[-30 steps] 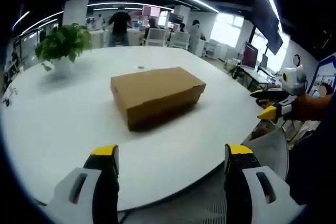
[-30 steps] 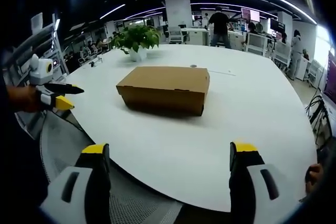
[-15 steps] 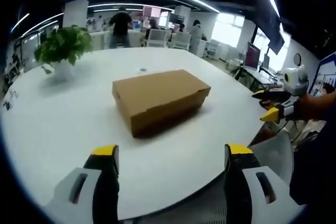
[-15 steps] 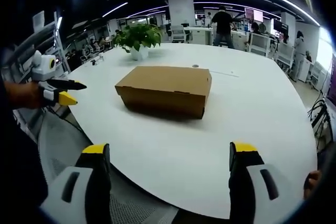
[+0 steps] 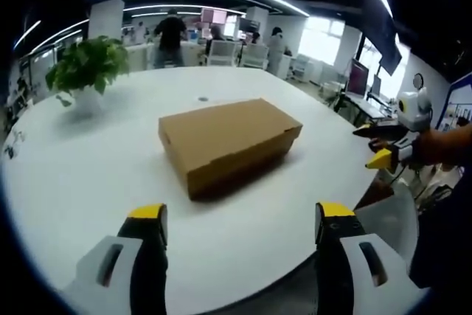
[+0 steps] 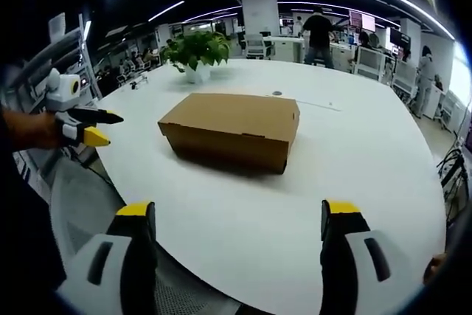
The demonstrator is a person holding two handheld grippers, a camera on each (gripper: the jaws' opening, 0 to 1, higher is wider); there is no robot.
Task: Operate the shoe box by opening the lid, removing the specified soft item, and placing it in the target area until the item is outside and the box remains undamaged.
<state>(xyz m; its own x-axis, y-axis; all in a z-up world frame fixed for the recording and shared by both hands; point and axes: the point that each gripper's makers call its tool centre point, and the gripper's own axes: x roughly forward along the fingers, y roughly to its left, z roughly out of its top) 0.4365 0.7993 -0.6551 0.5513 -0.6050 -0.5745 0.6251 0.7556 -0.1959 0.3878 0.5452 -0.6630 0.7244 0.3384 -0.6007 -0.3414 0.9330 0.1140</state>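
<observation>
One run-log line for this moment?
shoe box: lid closed, on white table | left hand-held gripper: open, clear | right hand-held gripper: open, clear

A large white round table (image 5: 88, 182) carries the items; its surface is plain and glossy, with its near edge curving across the lower part of both gripper views. A closed brown cardboard shoe box (image 5: 227, 142) (image 6: 232, 129) lies flat near the table's middle, lid down, resting directly on the top. A green potted plant (image 5: 85, 68) (image 6: 195, 52) in a white pot stands at the far side, well apart from the box, and a small dark round mark (image 5: 203, 99) (image 6: 276, 94) sits on the surface just beyond the box.
</observation>
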